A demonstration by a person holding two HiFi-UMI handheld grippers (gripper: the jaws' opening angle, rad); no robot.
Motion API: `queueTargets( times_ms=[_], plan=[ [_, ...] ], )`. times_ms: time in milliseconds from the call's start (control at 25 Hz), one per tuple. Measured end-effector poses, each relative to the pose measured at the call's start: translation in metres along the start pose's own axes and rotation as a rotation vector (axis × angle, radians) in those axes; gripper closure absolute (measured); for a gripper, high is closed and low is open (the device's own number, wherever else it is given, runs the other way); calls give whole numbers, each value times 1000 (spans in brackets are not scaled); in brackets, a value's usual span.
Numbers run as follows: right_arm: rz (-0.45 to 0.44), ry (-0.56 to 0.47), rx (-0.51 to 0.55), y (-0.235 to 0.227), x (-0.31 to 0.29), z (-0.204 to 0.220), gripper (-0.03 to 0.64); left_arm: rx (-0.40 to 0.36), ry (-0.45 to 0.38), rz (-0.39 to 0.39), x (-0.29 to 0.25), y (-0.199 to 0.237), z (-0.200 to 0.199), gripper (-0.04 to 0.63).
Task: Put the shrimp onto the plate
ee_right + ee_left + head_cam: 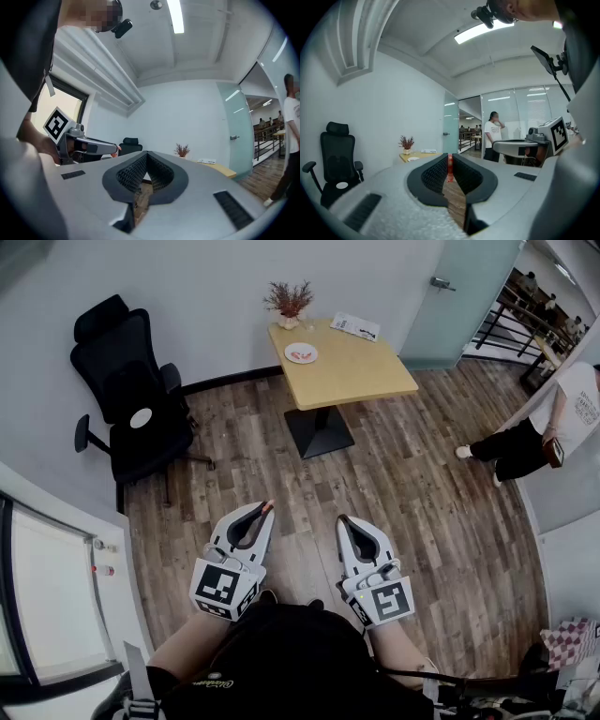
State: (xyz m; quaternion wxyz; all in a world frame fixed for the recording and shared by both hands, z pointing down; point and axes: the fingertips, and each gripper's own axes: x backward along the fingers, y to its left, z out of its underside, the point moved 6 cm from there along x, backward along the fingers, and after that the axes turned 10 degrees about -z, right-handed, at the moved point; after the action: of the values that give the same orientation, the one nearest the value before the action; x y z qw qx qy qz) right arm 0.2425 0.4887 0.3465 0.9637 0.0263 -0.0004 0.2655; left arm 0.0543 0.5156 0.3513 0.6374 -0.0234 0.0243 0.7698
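A small red-orange shrimp (268, 506) is pinched at the tip of my left gripper (265, 511), held level over the wooden floor. In the left gripper view the shrimp (450, 168) stands upright between the shut jaws. The white plate (301, 353) lies far ahead on the near left part of a yellow table (352, 367), with something red on it. From the left gripper the plate (413, 159) shows small and distant. My right gripper (342, 519) is held beside the left, jaws shut with nothing between them (146, 154).
A black office chair (131, 399) stands at the left by the wall. A dried plant in a pot (289, 301) and a paper (355, 326) sit on the table's far side. A person (553, 423) stands at the right near the glass door (459, 296).
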Motion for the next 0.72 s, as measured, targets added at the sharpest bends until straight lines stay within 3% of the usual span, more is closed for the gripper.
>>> queueTargets(
  times_ms=[480,720],
  plan=[
    [-24,-25,-44,7,-4,2,615,20,2,8,2,6,3,565],
    [-15,-2,-41,18,-28,4,614,31,0,8,5,34,7,565]
  ],
)
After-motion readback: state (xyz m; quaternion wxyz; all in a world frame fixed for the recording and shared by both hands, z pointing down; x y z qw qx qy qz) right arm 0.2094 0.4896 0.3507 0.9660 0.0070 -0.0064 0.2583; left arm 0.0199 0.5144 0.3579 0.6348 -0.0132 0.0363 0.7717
